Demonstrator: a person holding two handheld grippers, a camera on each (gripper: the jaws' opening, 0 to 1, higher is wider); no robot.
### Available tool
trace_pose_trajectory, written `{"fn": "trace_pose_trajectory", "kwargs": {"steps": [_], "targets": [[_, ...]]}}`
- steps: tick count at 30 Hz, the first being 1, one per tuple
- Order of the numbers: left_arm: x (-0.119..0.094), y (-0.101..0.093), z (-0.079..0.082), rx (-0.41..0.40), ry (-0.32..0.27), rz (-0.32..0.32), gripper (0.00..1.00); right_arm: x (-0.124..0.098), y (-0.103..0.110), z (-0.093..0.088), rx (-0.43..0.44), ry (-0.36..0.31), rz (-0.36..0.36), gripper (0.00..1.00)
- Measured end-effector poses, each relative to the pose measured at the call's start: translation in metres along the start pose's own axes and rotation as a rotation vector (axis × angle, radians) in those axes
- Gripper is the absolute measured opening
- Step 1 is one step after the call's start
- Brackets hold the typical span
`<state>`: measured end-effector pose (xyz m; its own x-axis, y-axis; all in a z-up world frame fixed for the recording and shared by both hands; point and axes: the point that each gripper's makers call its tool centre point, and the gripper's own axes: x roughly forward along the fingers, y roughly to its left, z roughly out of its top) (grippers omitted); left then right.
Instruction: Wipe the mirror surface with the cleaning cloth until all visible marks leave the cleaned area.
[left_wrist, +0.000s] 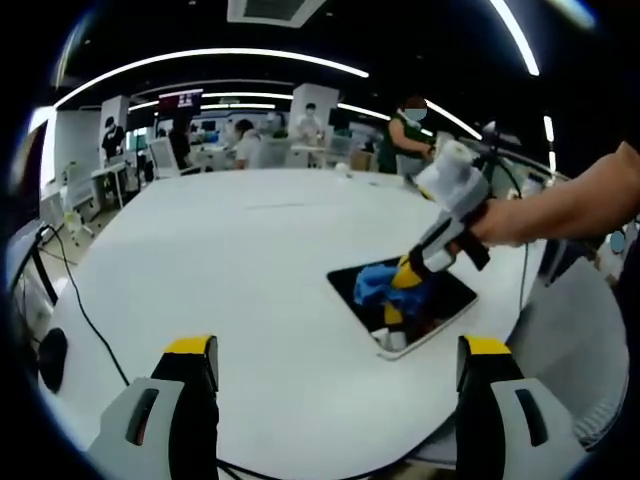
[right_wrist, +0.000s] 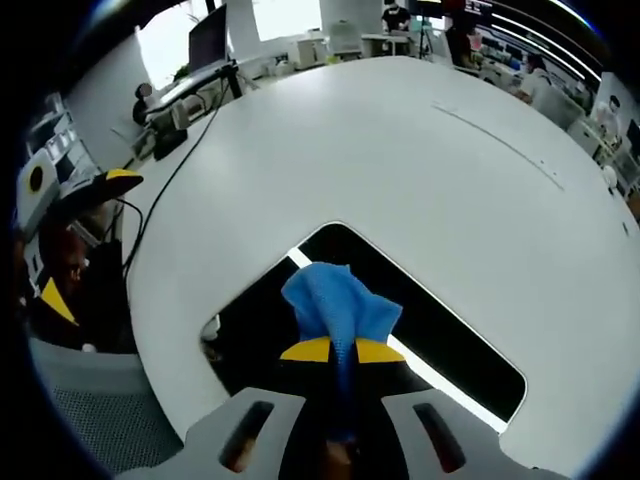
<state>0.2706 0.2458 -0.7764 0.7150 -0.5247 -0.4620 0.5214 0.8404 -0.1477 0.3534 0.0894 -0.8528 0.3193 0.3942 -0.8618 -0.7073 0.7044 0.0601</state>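
Note:
A flat rectangular mirror (left_wrist: 448, 305) (right_wrist: 440, 330) lies on the white table (left_wrist: 250, 270) (right_wrist: 400, 150), its glass dark with a reflected ceiling light. A blue cleaning cloth (right_wrist: 338, 305) (left_wrist: 378, 283) rests on the mirror's glass. My right gripper (right_wrist: 340, 350) is shut on the cloth and holds it down against the mirror; in the left gripper view it (left_wrist: 398, 296) reaches in from the right, held by a person's hand (left_wrist: 500, 222). My left gripper (left_wrist: 335, 350) hangs open over the table's near side, left of the mirror, with nothing between its jaws.
A black cable (left_wrist: 85, 310) (right_wrist: 165, 185) runs across the table's edge. A grey chair seat (right_wrist: 95, 415) stands beside the table. Desks, monitors and several people (left_wrist: 405, 135) fill the room behind. The table's curved edge (left_wrist: 530, 300) passes just beyond the mirror.

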Motion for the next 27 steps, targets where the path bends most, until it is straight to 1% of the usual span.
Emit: {"fn": "trace_pose_trajectory", "kwargs": {"steps": [12,27], "targets": [[0.002,-0.002,0.0,0.007,0.001,-0.005,1.0,-0.003,0.008,-0.007,0.003,-0.003,0.006,0.01],[0.003,-0.005,0.002,0.014,-0.004,-0.015,1.0,-0.01,0.031,-0.022,-0.015,-0.007,0.021,0.01]]}}
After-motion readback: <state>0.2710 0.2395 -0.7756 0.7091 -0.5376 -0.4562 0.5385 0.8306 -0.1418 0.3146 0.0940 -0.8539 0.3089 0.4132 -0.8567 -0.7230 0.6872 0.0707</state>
